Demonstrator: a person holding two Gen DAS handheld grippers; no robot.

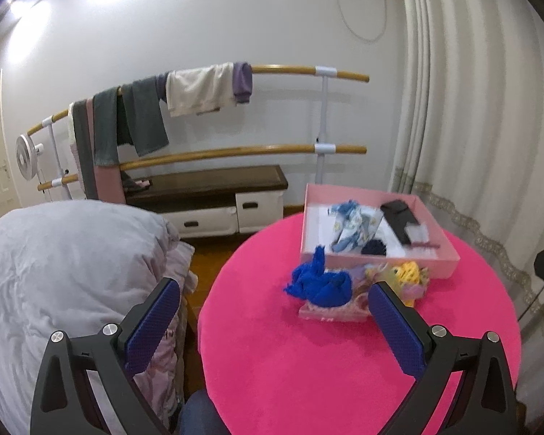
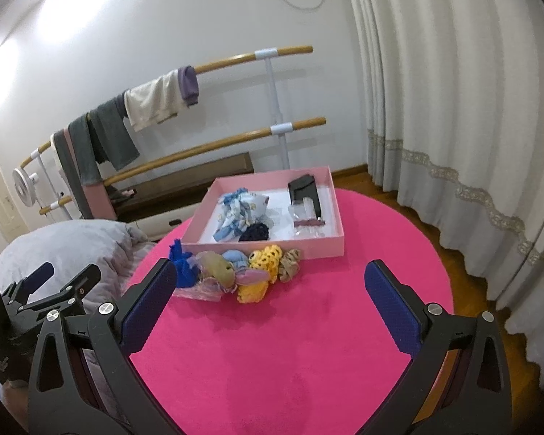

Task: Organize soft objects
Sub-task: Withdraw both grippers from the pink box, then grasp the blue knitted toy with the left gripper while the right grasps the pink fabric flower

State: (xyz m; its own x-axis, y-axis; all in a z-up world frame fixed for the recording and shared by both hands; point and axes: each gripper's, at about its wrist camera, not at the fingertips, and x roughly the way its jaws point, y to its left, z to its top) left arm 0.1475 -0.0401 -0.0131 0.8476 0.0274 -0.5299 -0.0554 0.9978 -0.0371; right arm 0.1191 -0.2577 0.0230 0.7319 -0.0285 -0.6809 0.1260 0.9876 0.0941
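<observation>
Both the left gripper (image 1: 272, 322) & right gripper (image 2: 270, 304) look alike: black angular frames w/ triangular cut-outs, two round silver screws per side, and flat fingers (image 2: 391, 311) faced w/ blue textured pads (image 1: 152, 322).

Beyond my pink counter (image 2: 290, 344) stands a two-rail wooden barre (image 1: 290, 70) against the white wall. Draped over the barre's upper rail are grey towels (image 1: 141, 116), a cream cloth (image 1: 199, 88) and a purple garment (image 1: 243, 81). Below the barre sits a low dark-topped cabinet (image 1: 214, 188) with white drawers — a small white fan (image 1: 24, 157) stands at the barre's left end. Right of the barre hang pale lace-trimmed curtains (image 2: 453, 108); left of the counter, grey bedding (image 1: 61, 272).
</observation>
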